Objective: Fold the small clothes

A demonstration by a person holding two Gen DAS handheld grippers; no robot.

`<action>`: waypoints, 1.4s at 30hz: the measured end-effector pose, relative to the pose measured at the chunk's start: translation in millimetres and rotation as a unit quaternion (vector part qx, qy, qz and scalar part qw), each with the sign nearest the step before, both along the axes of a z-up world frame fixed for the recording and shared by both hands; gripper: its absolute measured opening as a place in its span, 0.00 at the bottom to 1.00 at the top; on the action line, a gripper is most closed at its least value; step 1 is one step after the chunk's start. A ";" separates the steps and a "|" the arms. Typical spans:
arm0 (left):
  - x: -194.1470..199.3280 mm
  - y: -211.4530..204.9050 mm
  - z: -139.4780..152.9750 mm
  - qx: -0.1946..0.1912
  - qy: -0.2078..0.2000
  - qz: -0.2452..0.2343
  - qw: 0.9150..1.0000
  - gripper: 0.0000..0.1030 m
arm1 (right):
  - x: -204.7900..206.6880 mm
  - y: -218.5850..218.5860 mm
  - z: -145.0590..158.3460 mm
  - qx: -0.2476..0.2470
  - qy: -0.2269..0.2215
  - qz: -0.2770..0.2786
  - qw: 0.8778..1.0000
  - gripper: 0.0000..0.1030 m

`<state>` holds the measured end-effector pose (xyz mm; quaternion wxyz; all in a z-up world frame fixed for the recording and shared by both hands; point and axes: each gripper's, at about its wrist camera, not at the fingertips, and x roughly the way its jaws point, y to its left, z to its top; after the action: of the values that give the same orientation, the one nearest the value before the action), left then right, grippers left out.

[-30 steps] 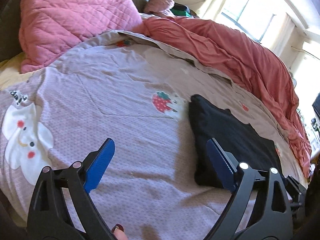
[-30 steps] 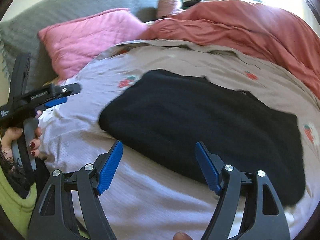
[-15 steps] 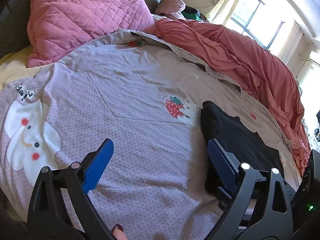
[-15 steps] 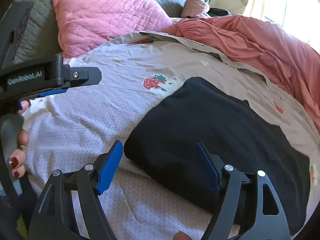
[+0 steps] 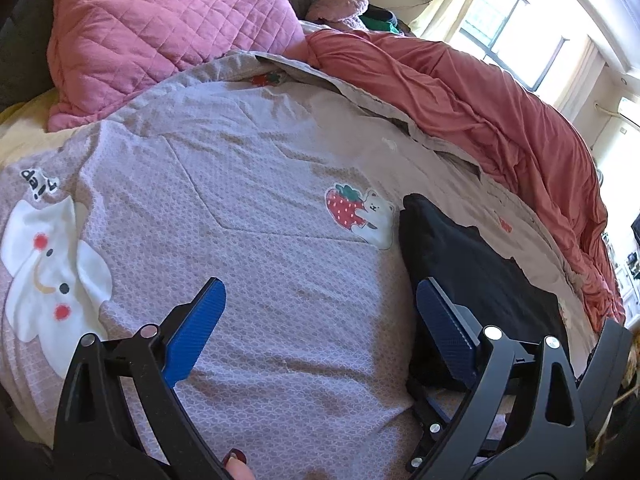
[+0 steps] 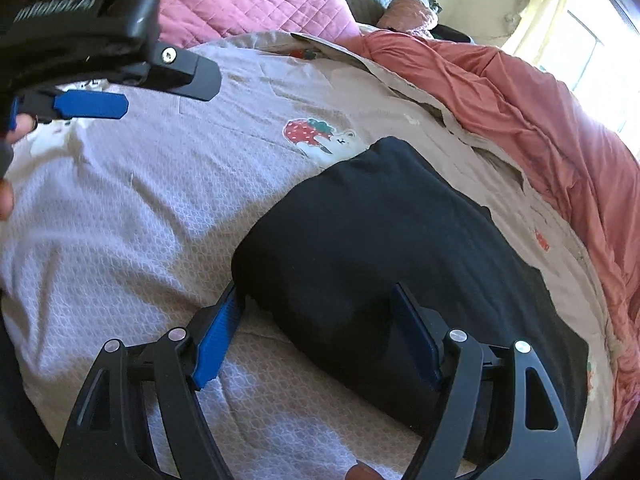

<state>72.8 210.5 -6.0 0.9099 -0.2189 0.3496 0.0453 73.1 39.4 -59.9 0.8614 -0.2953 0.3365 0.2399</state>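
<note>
A folded black garment (image 6: 400, 256) lies flat on the lilac patterned bedsheet (image 6: 132, 216). It also shows at the right of the left wrist view (image 5: 472, 276). My right gripper (image 6: 320, 328) is open and empty, low over the garment's near left corner, with the jaws astride that corner. My left gripper (image 5: 320, 320) is open and empty, over bare sheet just left of the garment. In the right wrist view the left gripper (image 6: 92, 105) shows at the upper left, above the sheet.
A pink quilted pillow (image 5: 160, 36) lies at the head of the bed. A rumpled salmon duvet (image 5: 500, 112) runs along the far right side. The sheet has strawberry-bear (image 5: 356, 216) and white cartoon (image 5: 44, 276) prints. A window (image 5: 504, 28) is behind.
Both grippers have moved closer to the bed and the garment. The right gripper has shifted to the garment's near left corner. Both stay open.
</note>
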 end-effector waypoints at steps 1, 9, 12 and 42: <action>0.1 0.8 -0.8 -0.002 0.002 0.001 1.000 0.87 | -0.1 0.4 0.0 -0.002 -0.005 0.001 1.000 0.71; 3.4 0.9 -7.3 -0.026 0.015 -0.006 1.000 0.90 | 7.8 -31.7 24.4 0.117 0.017 -0.007 0.993 0.19; 7.9 -3.9 -8.0 -0.037 0.017 -0.020 0.999 0.90 | 22.5 -61.3 34.4 0.214 0.068 -0.029 0.974 0.17; 130.3 -159.6 35.2 -0.177 0.089 -0.196 0.960 0.52 | 6.5 -164.6 70.3 0.361 0.055 -0.063 0.929 0.17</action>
<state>203.0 50.9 29.1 0.8127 -0.2989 0.4678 -0.1770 79.7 -125.2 10.4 0.9033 0.0708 0.2919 0.3064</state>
